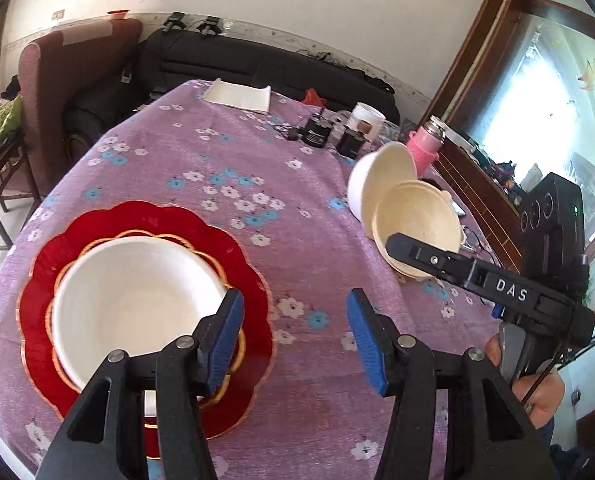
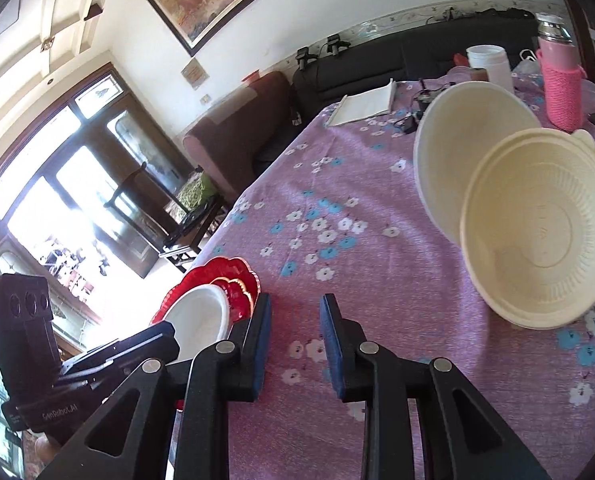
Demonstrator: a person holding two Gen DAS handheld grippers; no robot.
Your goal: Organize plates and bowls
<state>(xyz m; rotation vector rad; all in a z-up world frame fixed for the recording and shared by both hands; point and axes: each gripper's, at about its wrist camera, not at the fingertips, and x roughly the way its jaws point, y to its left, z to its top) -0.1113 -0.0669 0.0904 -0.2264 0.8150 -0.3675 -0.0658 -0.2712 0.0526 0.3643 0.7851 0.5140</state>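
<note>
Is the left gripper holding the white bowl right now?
No, the left gripper is open and empty, beside the white bowl on the red plates.

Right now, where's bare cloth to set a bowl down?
Free: the tablecloth strip between the red plates carrying the white bowl and the two cream bowls; also toward the folded white cloth. Crowded: the far right corner, with chargers, white cup and pink bottle.

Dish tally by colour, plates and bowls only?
Red scalloped plates: 2, the large plate and the small plate stacked on it
White bowl: 1, sitting on the red plates
Cream bowls: 2, the far bowl and the near bowl
Total: 5
</note>
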